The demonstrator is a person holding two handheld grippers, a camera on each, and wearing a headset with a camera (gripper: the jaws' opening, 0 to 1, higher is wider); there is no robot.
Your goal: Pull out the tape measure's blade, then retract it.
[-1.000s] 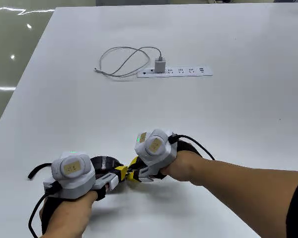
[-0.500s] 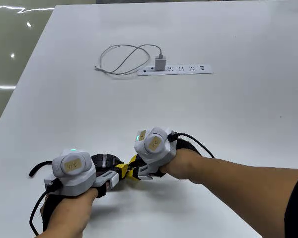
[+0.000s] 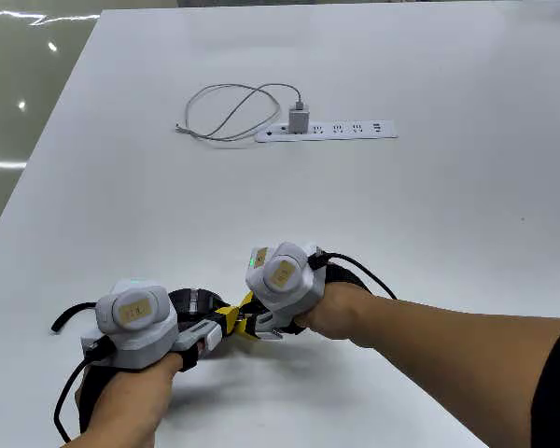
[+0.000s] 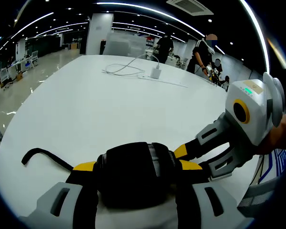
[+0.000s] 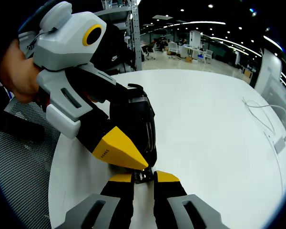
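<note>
Left gripper [image 4: 137, 166] has its jaws clamped round the tape [image 5: 139, 119], by the worktop's [image 3: 355, 215] near-left edge. Right gripper [image 5: 144, 177] jaws pinch the blade tip [image 5: 144, 175], nearly closed. Loads of open room far and right. Lettering's too small to read.

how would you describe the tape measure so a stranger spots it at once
On the white table, near its front edge, the left gripper and right gripper meet. The tape measure is the rounded black case clamped in the left one's yellow-tipped jaws. Unlike the white power strip and cable farther back, it is black.
</note>
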